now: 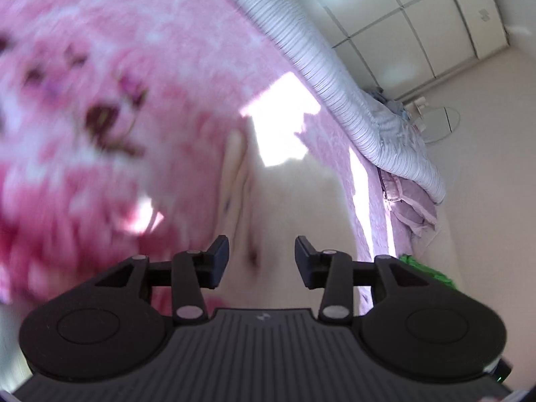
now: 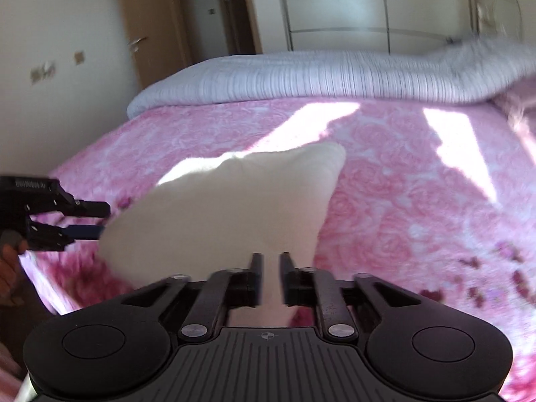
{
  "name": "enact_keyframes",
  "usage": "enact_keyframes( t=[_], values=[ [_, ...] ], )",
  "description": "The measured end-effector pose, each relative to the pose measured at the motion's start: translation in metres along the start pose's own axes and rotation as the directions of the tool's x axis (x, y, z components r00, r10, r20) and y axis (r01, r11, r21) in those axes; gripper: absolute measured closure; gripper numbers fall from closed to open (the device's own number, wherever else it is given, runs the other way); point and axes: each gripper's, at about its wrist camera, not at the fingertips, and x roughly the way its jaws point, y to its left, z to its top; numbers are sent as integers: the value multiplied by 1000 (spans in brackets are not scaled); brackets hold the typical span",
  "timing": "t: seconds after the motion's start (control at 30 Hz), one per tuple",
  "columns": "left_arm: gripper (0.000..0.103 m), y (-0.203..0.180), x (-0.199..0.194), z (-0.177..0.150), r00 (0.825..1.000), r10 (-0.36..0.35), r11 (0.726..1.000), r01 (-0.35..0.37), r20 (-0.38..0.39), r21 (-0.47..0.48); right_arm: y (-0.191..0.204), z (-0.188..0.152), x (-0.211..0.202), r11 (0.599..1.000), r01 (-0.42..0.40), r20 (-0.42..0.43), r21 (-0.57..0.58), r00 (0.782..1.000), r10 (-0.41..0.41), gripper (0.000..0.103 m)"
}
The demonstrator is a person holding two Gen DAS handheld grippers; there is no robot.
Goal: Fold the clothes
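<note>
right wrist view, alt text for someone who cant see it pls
A cream garment lies folded on a pink floral bedspread, with the right tongs slightly open over its near edge. The left tongs reach its left edge, and a striped grey quilt lies along the bed's far side.

A folded garment (image 2: 234, 207) is laid on the bedspread (image 2: 402, 181), toward the bed's near left part in the right wrist view. A rolled duvet (image 2: 318, 77) is set behind it at 12 o'clock, across the bed's far edge, with wardrobe doors (image 2: 368, 3) behind — and a door (image 2: 147, 33) at 11 o'clock. The left gripper (image 2: 102, 219) is placed at 9 o'clock of the garment, at its edge — the right gripper (image 2: 270, 268) at 6 o'clock.
</note>
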Motion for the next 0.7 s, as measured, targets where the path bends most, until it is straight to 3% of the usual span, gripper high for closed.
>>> enact_keyframes(
  t=[0.03, 0.07, 0.17, 0.3, 0.33, 0.37, 0.4, 0.43, 0.47, 0.6, 0.7],
  values=[
    [64, 3, 0, -3, 1000, -6, 1000, 6, -1, -28, 5, -4, -5, 999, 9, 0, -46, 1000, -9, 56],
    [63, 6, 1, -6, 1000, -12, 998, 12, 0, -54, 10, -8, -10, 994, 13, -6, -105, 1000, -13, 47],
    [62, 11, 10, -11, 1000, -28, 994, 27, -6, -105, 31, -21, -13, 954, 30, -37, -300, 998, -43, 45],
    [65, 15, 25, -10, 999, -38, 988, 36, -5, -150, 55, -38, 8, 867, 90, -63, -489, 988, -138, 46],
    [68, 16, 27, -10, 999, -36, 988, 35, 1, -153, 58, -40, 14, 853, 107, -52, -512, 986, -155, 46],
    [82, 16, 27, -10, 999, -31, 989, 32, 8, -143, 61, -41, 20, 841, 123, -38, -526, 985, -168, 46],
    [83, 17, 26, -10, 1000, -26, 991, 28, 17, -130, 63, -42, 23, 834, 133, -16, -535, 986, -167, 50],
    [86, 17, 25, -11, 999, -20, 993, 23, 25, -117, 65, -42, 27, 827, 139, 4, -544, 987, -164, 77],
    [87, 18, 24, -11, 999, -15, 994, 19, 33, -104, 67, -41, 28, 822, 134, 16, -553, 989, -150, 96],
    [88, 20, 24, -14, 999, 6, 1000, -5, 38, -26, 66, -49, 32, 802, 124, 8, -584, 989, -147, 97],
    [86, 11, 23, -18, 998, 53, 996, -55, 35, 66, 63, -68, 46, 765, 112, -35, -634, 984, -174, 97]
  ],
)
